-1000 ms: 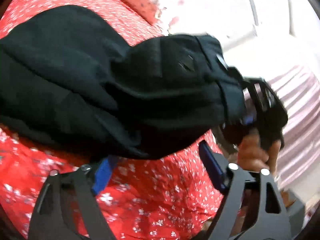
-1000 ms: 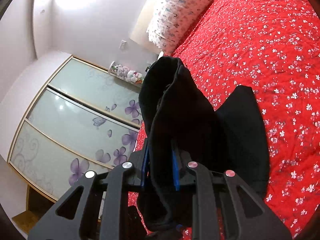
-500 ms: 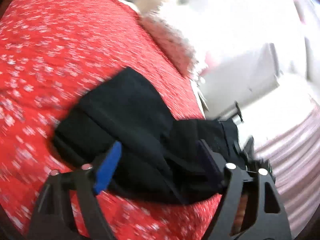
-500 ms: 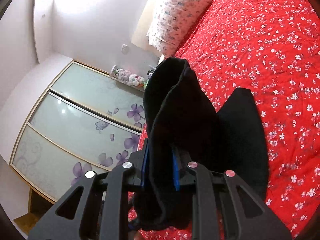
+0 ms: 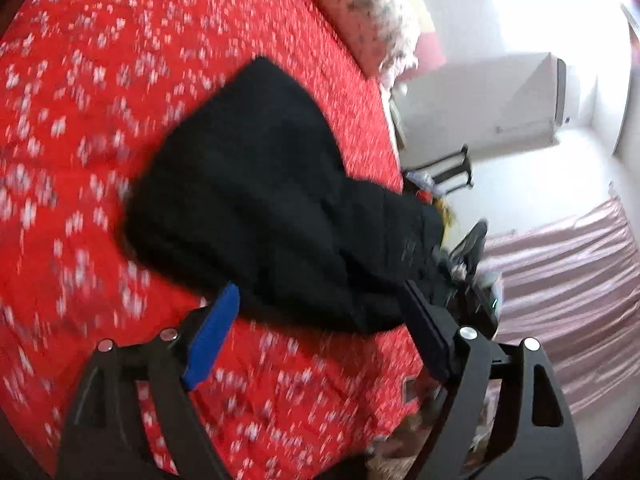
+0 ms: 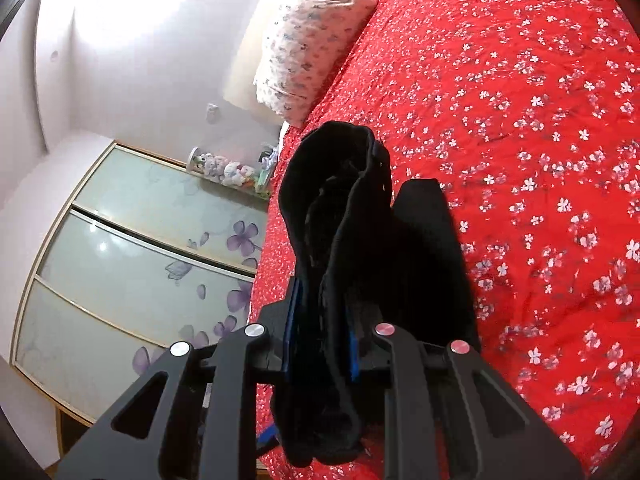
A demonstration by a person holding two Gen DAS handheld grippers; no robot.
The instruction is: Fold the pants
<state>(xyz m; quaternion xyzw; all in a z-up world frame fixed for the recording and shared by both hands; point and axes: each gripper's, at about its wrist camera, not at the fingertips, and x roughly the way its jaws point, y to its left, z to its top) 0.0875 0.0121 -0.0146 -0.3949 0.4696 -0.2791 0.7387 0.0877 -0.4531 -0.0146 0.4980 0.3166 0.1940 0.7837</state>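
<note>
Over on the left, the left claw [image 5: 316, 328] has its jaws spread wide and opening further, one blue pad [image 5: 212, 340] out to the side and the dark one opposite. Nothing is pinched there: the near edge of the black pants [image 5: 256, 208] lies just beyond the gap, and neither pad presses on it. The pants sit bunched in a thick dark heap on the red flowered bedspread [image 5: 80, 120], close to the bed's edge. This view is blurred, so the fine folds cannot be told. Beyond the heap, a pale flowered pillow [image 5: 360, 12] lies at the head of the bed, and a pink striped curtain [image 5: 568, 280] hangs at the far right.

Across to the right claw [image 6: 320, 336]: its jaws are drawn close together and clamped on a bundled end of the pants [image 6: 340, 240], which stands up out of the grip in a thick roll while more cloth droops below it. Another flat part of the cloth lies on the bedspread [image 6: 520, 120] just beside it. To the left stand wardrobe doors [image 6: 140, 260] with purple flowers.
</note>
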